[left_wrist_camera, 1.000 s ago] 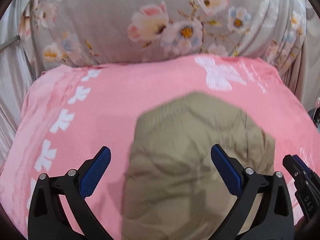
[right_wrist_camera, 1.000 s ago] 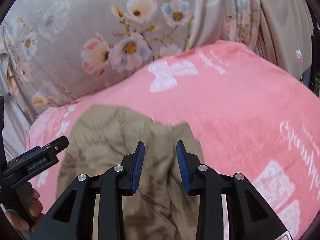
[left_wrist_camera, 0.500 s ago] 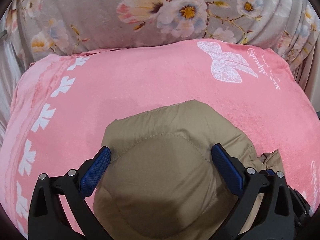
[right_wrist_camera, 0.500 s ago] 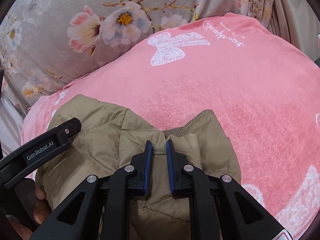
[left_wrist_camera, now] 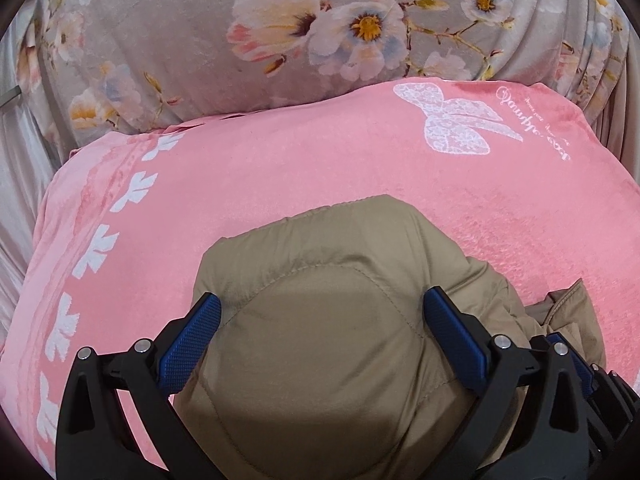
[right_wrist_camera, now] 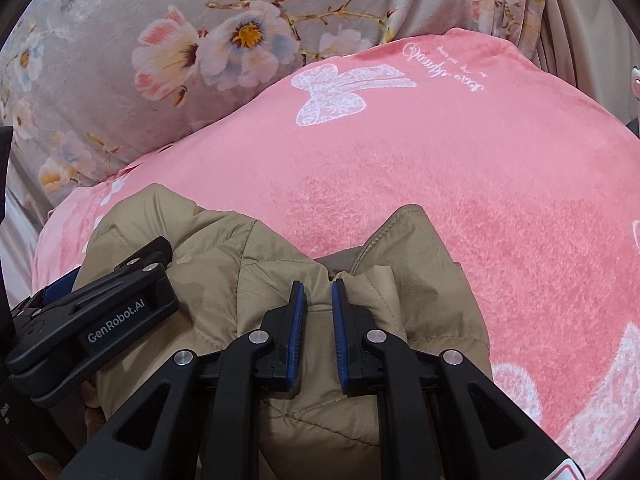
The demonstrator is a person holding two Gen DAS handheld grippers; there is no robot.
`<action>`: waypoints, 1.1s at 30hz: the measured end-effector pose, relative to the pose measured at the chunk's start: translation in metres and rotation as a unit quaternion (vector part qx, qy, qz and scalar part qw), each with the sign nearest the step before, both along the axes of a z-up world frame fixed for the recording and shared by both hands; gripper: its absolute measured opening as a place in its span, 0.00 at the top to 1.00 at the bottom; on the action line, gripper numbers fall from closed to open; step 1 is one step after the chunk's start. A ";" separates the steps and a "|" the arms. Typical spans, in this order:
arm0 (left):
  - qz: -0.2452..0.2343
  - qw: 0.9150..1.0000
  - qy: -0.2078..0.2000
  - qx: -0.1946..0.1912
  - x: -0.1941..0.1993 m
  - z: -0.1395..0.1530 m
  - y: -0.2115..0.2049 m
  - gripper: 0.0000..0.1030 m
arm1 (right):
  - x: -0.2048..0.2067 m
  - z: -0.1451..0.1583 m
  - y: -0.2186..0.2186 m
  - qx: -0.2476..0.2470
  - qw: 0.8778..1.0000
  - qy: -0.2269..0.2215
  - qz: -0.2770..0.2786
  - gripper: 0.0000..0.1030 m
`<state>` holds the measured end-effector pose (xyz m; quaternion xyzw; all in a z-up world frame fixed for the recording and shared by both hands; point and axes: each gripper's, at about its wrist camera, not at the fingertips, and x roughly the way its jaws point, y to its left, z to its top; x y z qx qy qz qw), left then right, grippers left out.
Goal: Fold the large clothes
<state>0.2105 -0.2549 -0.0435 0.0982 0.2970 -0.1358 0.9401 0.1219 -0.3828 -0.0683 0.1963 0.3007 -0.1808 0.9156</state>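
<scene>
**Tan padded jacket bunched on a pink blanket, one tong spread over it, the other pinched on a fold**

At the far left edge of the left wrist view, a strip of pale pleated curtain (left_wrist_camera: 16, 184) hangs beside the bed. Next to it, filling the top of the frame, is a grey floral cover (left_wrist_camera: 192, 40) printed with pink and white blossoms. Below that, a pink blanket (left_wrist_camera: 280, 176) spreads across the middle, with a row of white leaf shapes down its left side and a white lace bow (left_wrist_camera: 456, 124) with script lettering at upper right.

The tan quilted jacket (left_wrist_camera: 320, 340) lies on the blanket at lower centre, a rounded mound with stitched seams. The left gripper (left_wrist_camera: 320, 344) is spread wide, its blue pads at either side of the mound and clamping nothing. At lower right of this view the right gripper (left_wrist_camera: 576, 364) partly shows behind the left one's finger.

In the right wrist view, the left gripper's black body, marked GenRobot.AI, sits at lower left over the jacket (right_wrist_camera: 224, 280) and hides part of it. At bottom centre the right gripper (right_wrist_camera: 318, 312) is clenched on a raised fold of the jacket, its pads close together with fabric between them. A loose jacket flap rises just right of it, against the pink blanket (right_wrist_camera: 500, 200). The floral cover (right_wrist_camera: 120, 40) fills the upper left.
</scene>
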 end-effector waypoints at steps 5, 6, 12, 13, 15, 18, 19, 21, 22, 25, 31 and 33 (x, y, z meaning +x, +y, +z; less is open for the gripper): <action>0.003 1.000 -0.009 0.005 -0.001 -0.003 -0.002 0.04 | 0.001 -0.001 0.000 -0.001 1.000 0.000 0.000 0.90; 0.004 1.000 -0.010 0.005 -0.001 -0.003 -0.002 0.04 | 0.001 -0.001 0.001 -0.001 1.000 0.000 0.000 0.90; 0.010 1.000 -0.020 0.012 -0.002 -0.007 -0.006 0.04 | 0.002 0.000 -0.001 -0.001 1.000 0.000 0.001 0.90; 0.012 1.000 -0.022 0.014 -0.002 -0.008 -0.007 0.04 | 0.002 -0.002 -0.001 0.000 1.000 0.000 0.001 0.90; 0.015 0.999 -0.025 0.018 -0.002 -0.009 -0.009 0.04 | 0.002 -0.004 -0.003 0.003 1.000 -0.001 0.002 0.89; 0.013 1.000 -0.023 0.015 -0.002 -0.010 -0.008 0.04 | -0.003 -0.008 -0.011 0.030 0.999 -0.018 0.013 0.87; 0.004 1.000 -0.017 0.005 -0.003 -0.008 -0.004 0.04 | -0.010 -0.008 -0.017 0.054 0.998 -0.035 0.020 0.87; -0.013 1.000 0.001 -0.009 -0.008 -0.004 0.009 0.04 | -0.032 -0.003 -0.027 0.089 0.995 -0.051 0.016 0.85; -0.022 0.999 0.015 -0.023 -0.013 -0.001 0.024 0.04 | -0.054 0.003 -0.032 0.100 0.993 -0.062 0.010 0.73; -0.045 0.994 0.065 -0.071 -0.031 0.003 0.068 0.04 | -0.110 0.007 -0.048 0.102 0.992 -0.061 -0.034 0.43; -0.080 0.968 0.185 -0.148 -0.052 -0.018 0.117 0.05 | -0.158 -0.026 -0.067 0.232 0.972 -0.019 0.011 0.43; -0.083 0.962 0.204 -0.160 -0.059 -0.023 0.125 0.05 | -0.164 -0.033 -0.059 0.250 0.968 -0.011 0.030 0.43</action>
